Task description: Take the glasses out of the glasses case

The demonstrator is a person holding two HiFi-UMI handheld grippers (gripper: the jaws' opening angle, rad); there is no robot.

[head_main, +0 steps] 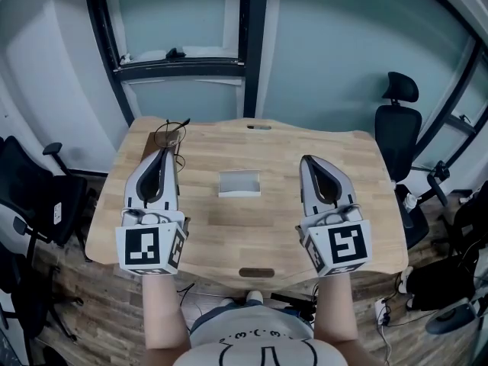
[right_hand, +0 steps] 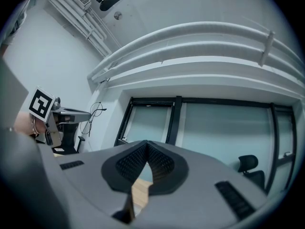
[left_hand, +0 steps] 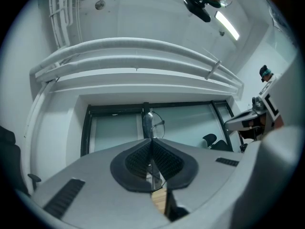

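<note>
Nearest, the right claw (head_main: pixel 306 160) is clenched on nothing above the counter (head_main: pixel 358 204). The left claw (head_main: pixel 168 152) is clamped on the task's thing. The pale glasses case (head_main: pixel 239 183) lies mid-counter, between the two. Beyond it, the wire-framed glasses (head_main: pixel 170 133) stand off the left claw's tip, clear of the case. Recommendation: hold a steady pinch, lower gently beside the case, and release only once they are resting.
</note>
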